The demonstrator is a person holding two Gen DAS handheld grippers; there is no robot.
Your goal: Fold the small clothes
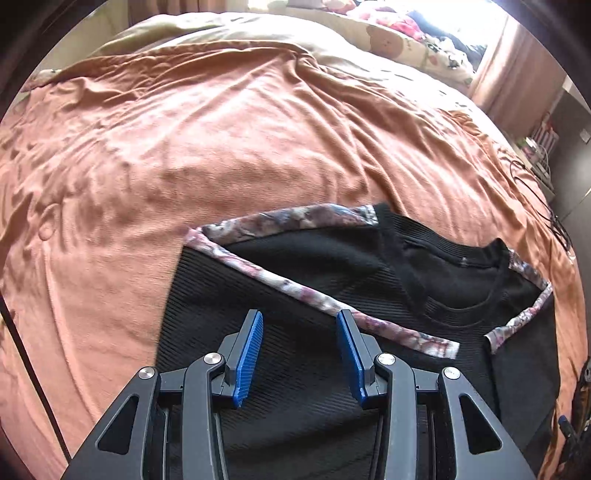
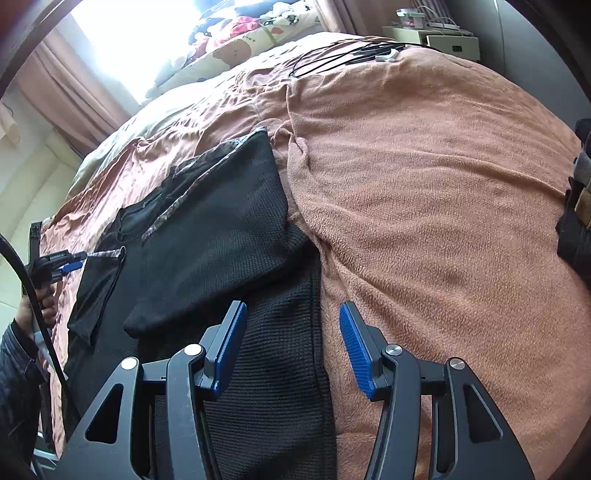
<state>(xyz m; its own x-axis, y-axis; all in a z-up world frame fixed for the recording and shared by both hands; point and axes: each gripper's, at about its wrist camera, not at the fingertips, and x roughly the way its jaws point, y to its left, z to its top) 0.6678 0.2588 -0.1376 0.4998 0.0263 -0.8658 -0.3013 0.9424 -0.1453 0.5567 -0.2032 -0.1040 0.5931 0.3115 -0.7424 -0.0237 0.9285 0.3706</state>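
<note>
Room: bright window [image 2: 147, 33] behind the bed, pinkish curtains [image 2: 55, 88] at its side, a small pale cabinet [image 2: 436, 40] with clutter on top by the far corner.
Bed: fills most of both views, spread with a wrinkled orange blanket [image 1: 221, 147]; cream bedding [image 1: 229, 26] beyond it.
Pillows: patterned heap [image 2: 236, 40] at the head of the bed, under the window.
Garment: black ribbed top [image 1: 295, 295] with floral trim [image 1: 295, 218], flat on the blanket at the near side of the bed (partly folded, one panel turned over the body, neckline showing).
Cables: black tangle [image 2: 332, 59] on the blanket toward the cabinet.
Right tool [image 2: 291, 314]: blue pads apart, nothing between them, above the top's right edge where black knit meets blanket.
Left tool [image 1: 299, 325]: pads parted, gripping nothing, over the black fabric just short of the trim strip; seen small from the right wrist view at the garment's far side, a sleeved hand [image 2: 37, 310] on its handle.
</note>
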